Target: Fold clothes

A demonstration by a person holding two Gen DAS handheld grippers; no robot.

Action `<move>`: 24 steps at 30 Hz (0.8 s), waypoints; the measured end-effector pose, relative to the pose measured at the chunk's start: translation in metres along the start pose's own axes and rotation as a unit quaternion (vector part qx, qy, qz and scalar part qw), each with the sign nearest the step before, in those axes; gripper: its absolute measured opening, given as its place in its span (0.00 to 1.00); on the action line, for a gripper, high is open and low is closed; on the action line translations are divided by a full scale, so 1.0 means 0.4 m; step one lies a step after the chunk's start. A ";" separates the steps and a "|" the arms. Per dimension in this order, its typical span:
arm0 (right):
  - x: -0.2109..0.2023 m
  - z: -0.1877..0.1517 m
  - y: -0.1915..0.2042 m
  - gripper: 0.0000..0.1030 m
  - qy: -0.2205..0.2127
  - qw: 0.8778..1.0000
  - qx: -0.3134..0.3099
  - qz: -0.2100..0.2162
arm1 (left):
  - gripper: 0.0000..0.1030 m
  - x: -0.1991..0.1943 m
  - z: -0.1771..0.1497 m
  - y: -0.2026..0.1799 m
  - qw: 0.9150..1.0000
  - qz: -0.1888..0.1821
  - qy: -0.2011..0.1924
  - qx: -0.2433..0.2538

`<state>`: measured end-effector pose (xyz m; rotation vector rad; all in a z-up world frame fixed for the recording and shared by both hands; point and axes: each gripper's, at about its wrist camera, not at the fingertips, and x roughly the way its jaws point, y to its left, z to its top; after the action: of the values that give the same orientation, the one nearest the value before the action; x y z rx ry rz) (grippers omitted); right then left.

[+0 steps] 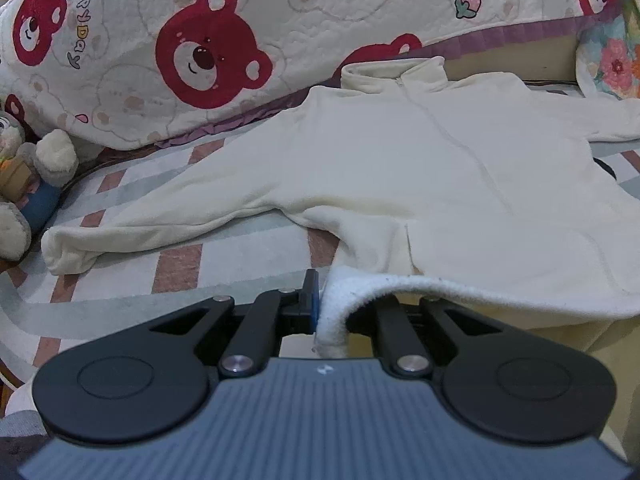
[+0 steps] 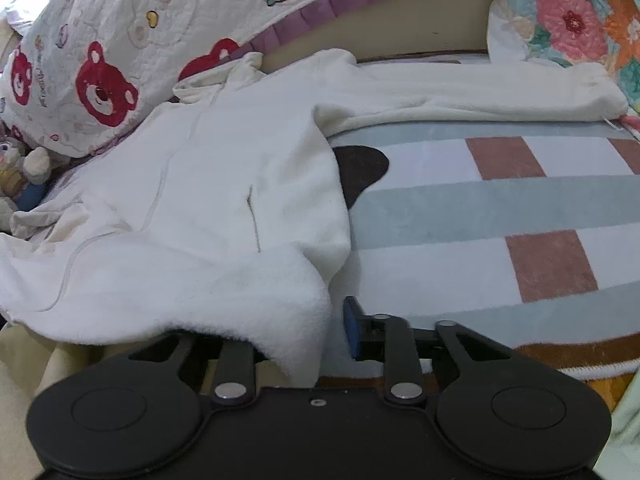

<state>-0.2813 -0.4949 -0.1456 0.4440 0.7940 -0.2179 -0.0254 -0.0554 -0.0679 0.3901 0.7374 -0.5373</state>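
A cream fleece jacket (image 1: 400,160) lies front up on a striped blanket (image 1: 180,264), collar away from me, zip down the middle. Its left sleeve (image 1: 120,224) stretches out to the left. My left gripper (image 1: 324,300) is shut on the near hem, which curls up over its right finger; the blue pad (image 1: 313,304) presses the fleece. In the right wrist view the jacket (image 2: 224,184) fills the left half, and its other sleeve (image 2: 480,92) runs right. My right gripper (image 2: 328,332) is shut on the hem corner. Fleece hides its left finger; the blue pad (image 2: 351,330) shows.
A bear-print quilt (image 1: 200,40) is heaped behind the jacket, also seen as the quilt (image 2: 100,80). A plush toy (image 1: 32,180) sits at the left edge. A floral pillow (image 2: 580,20) lies at the far right. Bare blanket (image 2: 480,200) extends right of the jacket.
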 end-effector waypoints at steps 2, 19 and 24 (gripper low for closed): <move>-0.010 0.010 0.005 0.07 -0.014 1.000 -0.007 0.002 | 0.07 -0.008 0.001 -0.002 1.000 -0.001 -0.011 0.002; -0.416 0.241 0.133 0.06 -0.195 0.979 -0.061 0.013 | 0.06 -0.388 -0.002 0.143 0.987 -0.057 -0.085 -0.122; -0.330 0.104 0.072 0.06 -0.100 0.994 -0.035 -0.014 | 0.05 -0.308 -0.112 0.052 0.998 -0.039 0.012 -0.049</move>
<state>-0.3352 -0.4853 -0.0152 0.3393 0.6100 -0.2568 -0.1128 0.0236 -0.0065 0.2776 0.8013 -0.5675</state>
